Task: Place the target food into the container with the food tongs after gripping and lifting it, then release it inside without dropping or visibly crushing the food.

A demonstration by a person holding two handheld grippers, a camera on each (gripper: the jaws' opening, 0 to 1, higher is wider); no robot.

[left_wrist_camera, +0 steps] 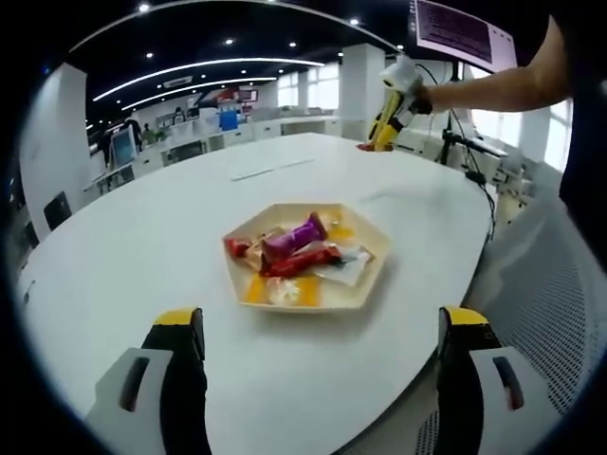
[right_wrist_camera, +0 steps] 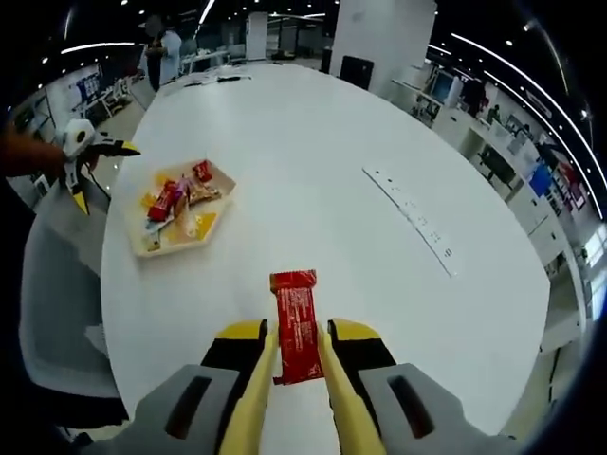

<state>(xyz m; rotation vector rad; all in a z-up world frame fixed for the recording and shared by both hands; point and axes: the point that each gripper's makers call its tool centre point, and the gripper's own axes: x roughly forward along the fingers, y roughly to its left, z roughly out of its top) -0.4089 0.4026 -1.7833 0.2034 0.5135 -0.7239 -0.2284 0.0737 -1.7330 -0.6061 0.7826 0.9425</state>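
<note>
A broad white oval tabletop (left_wrist_camera: 398, 322) carries a hexagonal tray (left_wrist_camera: 372, 248) of wrapped snacks (left_wrist_camera: 296, 251) near one edge. A long pale strip (right_wrist_camera: 413, 217) lies flat farther across it.

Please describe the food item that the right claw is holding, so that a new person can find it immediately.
On the large white table, look far from the hexagonal wooden tray of mixed snacks. The right claw grips a flat red snack packet between its yellow tips. It is the one snack outside the tray.
</note>
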